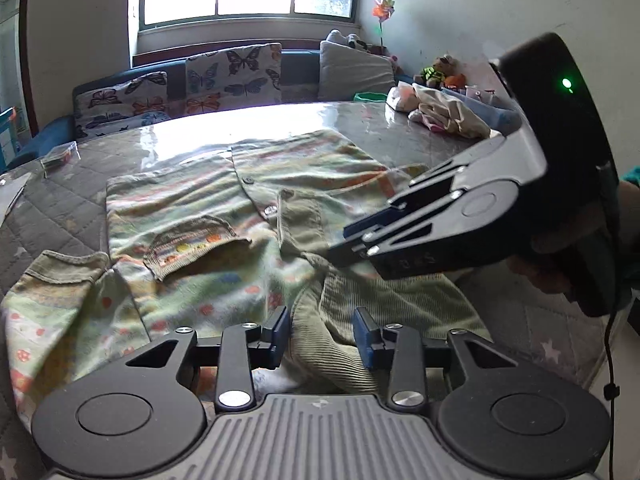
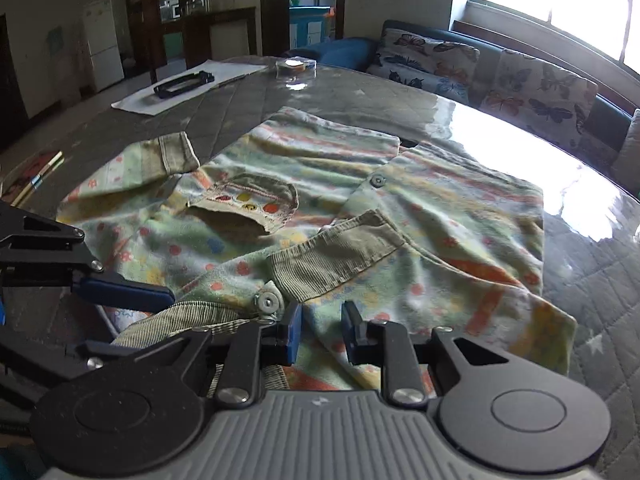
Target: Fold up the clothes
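A child's pale green patterned jacket point(image 1: 192, 200) with olive corduroy pockets, cuffs and collar lies spread on the table; it also shows in the right wrist view point(image 2: 420, 208). My left gripper point(image 1: 321, 336) is open low over the corduroy collar point(image 1: 360, 308) at the near edge, with the fabric between its blue pads. My right gripper point(image 2: 320, 330) is open just over the jacket front, near a grey snap button point(image 2: 269, 301). In the left wrist view the right gripper point(image 1: 352, 240) comes in from the right, over the collar. The left gripper's blue fingers point(image 2: 124, 290) show at left in the right wrist view.
The table has a grey quilted cover point(image 2: 600, 280) under glossy plastic. A pile of clothes point(image 1: 444, 112) lies at the far right. A white sheet with a black object point(image 2: 184, 84), a clear box point(image 2: 296, 68) and pencils point(image 2: 36, 180) lie beyond. A butterfly-cushioned sofa point(image 1: 224, 80) stands behind.
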### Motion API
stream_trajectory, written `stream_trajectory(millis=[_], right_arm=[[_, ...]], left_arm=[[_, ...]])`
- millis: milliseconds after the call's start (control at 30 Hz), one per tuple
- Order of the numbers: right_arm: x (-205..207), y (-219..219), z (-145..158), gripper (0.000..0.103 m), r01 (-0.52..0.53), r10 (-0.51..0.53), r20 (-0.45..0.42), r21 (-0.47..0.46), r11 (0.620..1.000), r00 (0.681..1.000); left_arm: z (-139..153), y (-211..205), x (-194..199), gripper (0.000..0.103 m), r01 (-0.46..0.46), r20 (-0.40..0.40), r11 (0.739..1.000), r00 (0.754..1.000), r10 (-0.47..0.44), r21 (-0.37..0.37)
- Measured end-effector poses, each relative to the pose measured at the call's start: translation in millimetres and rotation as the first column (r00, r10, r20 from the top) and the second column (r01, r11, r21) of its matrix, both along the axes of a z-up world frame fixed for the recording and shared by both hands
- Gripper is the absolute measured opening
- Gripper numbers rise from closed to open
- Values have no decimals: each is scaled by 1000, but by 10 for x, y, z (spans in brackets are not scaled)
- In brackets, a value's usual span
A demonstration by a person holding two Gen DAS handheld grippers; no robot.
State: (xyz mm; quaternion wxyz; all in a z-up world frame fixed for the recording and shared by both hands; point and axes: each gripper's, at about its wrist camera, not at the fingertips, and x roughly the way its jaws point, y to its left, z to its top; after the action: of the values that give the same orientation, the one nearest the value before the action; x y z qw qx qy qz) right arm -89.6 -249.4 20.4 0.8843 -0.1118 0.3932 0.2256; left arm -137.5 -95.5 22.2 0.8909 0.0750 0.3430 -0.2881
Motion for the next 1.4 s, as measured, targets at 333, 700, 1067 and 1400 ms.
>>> stream_trajectory(millis=[333,700,1067,1400], right_arm=[[-107,-48,103,2,56,-52,113,-33,998,992],[-267,-1136,611,1,365,-362,249,37,930,898],[-387,-1525,484,14,414,-430,128,134,900,894],[60,-1008,175,39,363,-372,45,139,921,927]], left_arm=[[-17,24,-18,40,5,-9,1000,1000,-5,5],[220,-26,-11,47,4,38,1000,999,-4,-5],[207,-451,142,50,67,55,998,996,-68,20],[-48,-675,221,51,92,3,995,996,-92,33]])
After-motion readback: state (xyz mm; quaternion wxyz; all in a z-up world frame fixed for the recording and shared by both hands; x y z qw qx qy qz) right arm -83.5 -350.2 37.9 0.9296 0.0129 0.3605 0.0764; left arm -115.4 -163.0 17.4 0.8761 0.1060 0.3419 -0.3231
